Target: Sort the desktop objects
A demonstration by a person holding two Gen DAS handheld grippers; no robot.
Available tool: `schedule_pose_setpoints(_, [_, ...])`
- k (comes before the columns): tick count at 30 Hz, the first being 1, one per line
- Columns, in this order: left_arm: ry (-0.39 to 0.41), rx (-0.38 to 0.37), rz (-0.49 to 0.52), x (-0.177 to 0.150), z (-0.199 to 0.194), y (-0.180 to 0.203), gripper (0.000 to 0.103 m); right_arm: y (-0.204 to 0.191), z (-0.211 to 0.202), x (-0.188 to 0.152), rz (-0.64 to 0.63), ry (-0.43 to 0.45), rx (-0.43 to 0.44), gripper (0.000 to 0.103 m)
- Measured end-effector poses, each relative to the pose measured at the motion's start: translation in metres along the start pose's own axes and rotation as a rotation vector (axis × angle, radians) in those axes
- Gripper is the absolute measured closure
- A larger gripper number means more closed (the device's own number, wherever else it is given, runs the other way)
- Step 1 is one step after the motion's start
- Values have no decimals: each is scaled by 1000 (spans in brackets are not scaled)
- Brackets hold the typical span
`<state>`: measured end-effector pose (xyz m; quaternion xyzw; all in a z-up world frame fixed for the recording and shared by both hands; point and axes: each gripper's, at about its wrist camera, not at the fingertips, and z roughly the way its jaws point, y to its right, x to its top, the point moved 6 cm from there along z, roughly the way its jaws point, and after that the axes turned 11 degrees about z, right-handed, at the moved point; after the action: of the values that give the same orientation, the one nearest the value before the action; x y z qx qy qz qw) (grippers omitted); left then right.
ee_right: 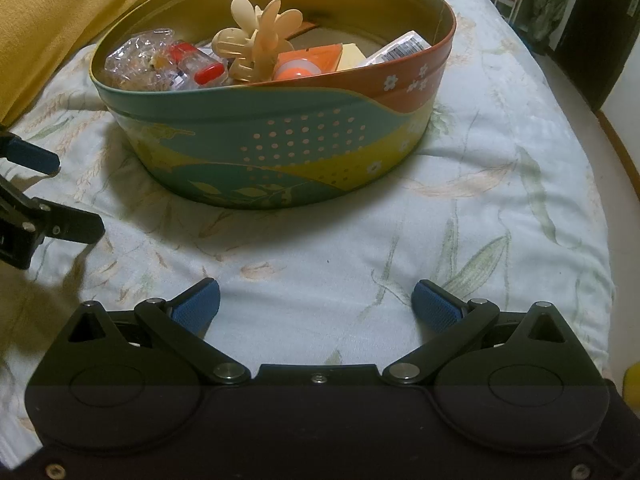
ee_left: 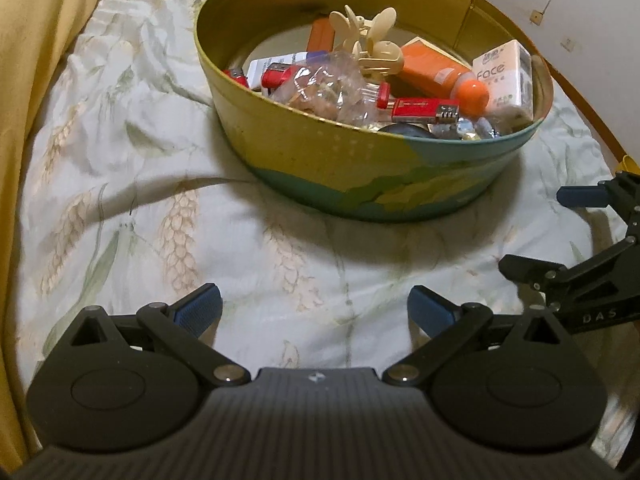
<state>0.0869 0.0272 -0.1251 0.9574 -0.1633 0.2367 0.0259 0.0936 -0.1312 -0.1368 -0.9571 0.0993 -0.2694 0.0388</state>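
A round tin [ee_left: 360, 168] [ee_right: 280, 148] painted teal, yellow and orange stands on a floral bedspread [ee_left: 120, 140]. Inside lie a cream hair claw [ee_left: 370, 42] [ee_right: 256, 46], an orange tube [ee_left: 440, 74], a white tissue pack marked "Face" [ee_left: 506, 78], red lighters [ee_left: 412, 108], a crinkled clear bag [ee_left: 328, 86] [ee_right: 136, 62] and other small items. My left gripper [ee_left: 316, 312] hovers open over the bedspread short of the tin, nothing between its fingers. My right gripper [ee_right: 316, 308] is likewise open and empty, nearer than the tin.
A yellow blanket [ee_left: 36, 80] [ee_right: 60, 8] runs along the left. The right gripper's fingers [ee_left: 580, 196] show at the left wrist view's right edge, the left gripper's fingers [ee_right: 32, 160] at the right wrist view's left edge. A wall and bed edge [ee_left: 580, 92] lie to the right.
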Motion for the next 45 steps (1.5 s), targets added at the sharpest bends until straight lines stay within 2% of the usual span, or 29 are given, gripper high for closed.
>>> schedule_pose_setpoints(19, [20, 24, -9, -3, 3, 2, 0, -2, 5, 7, -9, -60, -21, 0])
schedule_pose_setpoints(30, [92, 35, -23, -16, 1, 2, 0, -2, 5, 7, -12, -58, -21, 0])
schedule_pose_setpoints(39, [111, 44, -42, -25, -2, 2, 0, -2, 6, 6, -16, -54, -23, 0])
schedule_pose_setpoints(45, [115, 46, -44, -19, 4, 3, 0, -2, 5, 6, -16, -55, -23, 0])
